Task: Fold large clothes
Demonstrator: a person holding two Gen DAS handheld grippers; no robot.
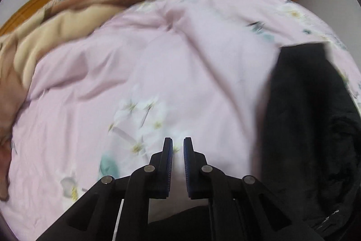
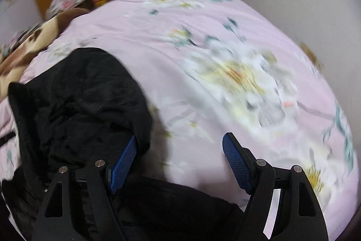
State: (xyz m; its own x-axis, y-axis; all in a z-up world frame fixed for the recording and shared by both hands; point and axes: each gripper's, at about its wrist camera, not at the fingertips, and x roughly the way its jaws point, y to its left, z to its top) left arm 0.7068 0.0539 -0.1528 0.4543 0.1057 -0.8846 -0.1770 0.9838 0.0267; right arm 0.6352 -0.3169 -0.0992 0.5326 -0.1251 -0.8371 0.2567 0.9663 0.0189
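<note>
My black coat [image 2: 85, 92] lay bunched on the pink bed cover [image 1: 158, 64], not folded yet. My left tongs [image 1: 178, 150] were almost closed and empty; my right tongs [image 2: 180, 150] were wide apart, holding nothing.

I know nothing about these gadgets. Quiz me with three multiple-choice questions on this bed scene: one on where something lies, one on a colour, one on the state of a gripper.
1. In the left wrist view, the black jacket lies where on the pink floral duvet?
A. right side
B. left side
C. centre

2. What colour are the gripper pads?
A. red
B. blue
C. green

3. How do the right gripper jaws stand?
A. clamped on cloth
B. nearly together
C. wide apart

Answers: 1 A, the jacket fills that view's right edge. 2 B, ribbed blue faces show on the fingers. 3 C, bare duvet shows between them, while the left gripper is nearly closed on nothing.
</note>
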